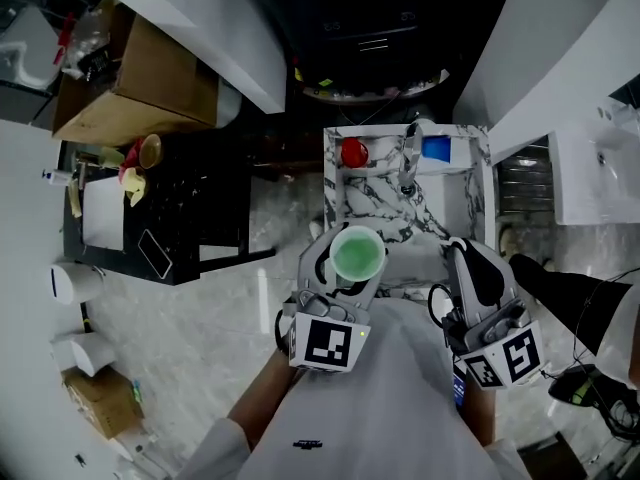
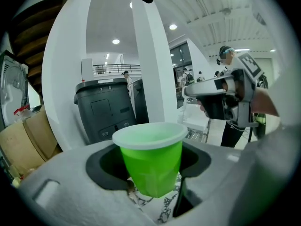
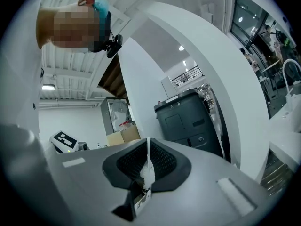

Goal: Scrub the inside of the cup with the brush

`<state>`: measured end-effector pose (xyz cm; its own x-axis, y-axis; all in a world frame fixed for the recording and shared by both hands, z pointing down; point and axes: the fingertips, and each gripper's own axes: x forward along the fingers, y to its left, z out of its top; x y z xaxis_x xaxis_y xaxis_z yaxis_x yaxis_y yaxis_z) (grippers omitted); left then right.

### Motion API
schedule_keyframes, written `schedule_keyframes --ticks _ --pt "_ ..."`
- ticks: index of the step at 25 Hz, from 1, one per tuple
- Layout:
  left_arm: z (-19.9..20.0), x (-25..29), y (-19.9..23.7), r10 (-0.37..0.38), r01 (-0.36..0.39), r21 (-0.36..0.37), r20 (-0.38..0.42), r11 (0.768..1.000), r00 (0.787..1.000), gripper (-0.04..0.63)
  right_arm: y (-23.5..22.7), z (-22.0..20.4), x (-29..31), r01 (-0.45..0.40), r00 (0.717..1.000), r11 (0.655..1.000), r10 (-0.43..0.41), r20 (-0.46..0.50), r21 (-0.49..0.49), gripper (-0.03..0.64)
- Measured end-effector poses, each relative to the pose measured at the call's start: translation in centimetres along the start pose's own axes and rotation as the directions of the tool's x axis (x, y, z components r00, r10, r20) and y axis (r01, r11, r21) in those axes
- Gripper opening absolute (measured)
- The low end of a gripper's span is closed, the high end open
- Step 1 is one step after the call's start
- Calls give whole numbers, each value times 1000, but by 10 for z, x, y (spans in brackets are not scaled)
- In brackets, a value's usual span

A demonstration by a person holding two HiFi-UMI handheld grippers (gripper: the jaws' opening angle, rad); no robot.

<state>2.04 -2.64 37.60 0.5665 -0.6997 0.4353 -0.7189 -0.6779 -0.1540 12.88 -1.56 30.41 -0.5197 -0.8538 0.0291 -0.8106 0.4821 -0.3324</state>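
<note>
While left tongs (image 1: 350,270) clasp the green cup (image 1: 357,253) upright, right tongs (image 1: 465,258) sit clenched alongside.

On your right gripper (image 3: 147,150) the jaws are pinched on a white sliver (image 3: 148,174). It's edge-on and mostly buried, so no telling what it is. In the left gripper view the cup (image 2: 151,164) hides most of its inside behind its rim. The red blob (image 1: 353,152) on the table (image 1: 392,214) is too small to make out.
</note>
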Motion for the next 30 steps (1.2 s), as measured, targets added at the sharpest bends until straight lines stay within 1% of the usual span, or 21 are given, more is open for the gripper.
schedule_keyframes --ticks 2,5,14,18,21,24,30 --pt "2 4 3 -4 4 12 3 1000 1000 285 4 3 6 -12 1000 1000 12 4 3 25" --pt "4 12 6 3 -4 31 16 1000 1000 285 8 14 13 -32 999 999 33 25 -17 25" --pt "3 31 3 13 -14 35 26 999 1000 285 8 43 18 -66 995 994 71 63 -84 25" --pt "-3 35 -4 -11 11 71 0 997 1000 285 12 54 16 -88 991 994 94 96 -63 25" --pt "-4 37 -7 -20 21 88 -9 996 1000 285 21 61 18 -133 983 990 137 120 -40 25" --pt "-5 37 -10 -24 25 93 -10 995 1000 285 32 59 24 -181 976 983 184 113 -35 25" --pt "2 38 -18 -41 41 95 1 995 999 285 46 48 34 -248 967 968 249 59 -30 25"
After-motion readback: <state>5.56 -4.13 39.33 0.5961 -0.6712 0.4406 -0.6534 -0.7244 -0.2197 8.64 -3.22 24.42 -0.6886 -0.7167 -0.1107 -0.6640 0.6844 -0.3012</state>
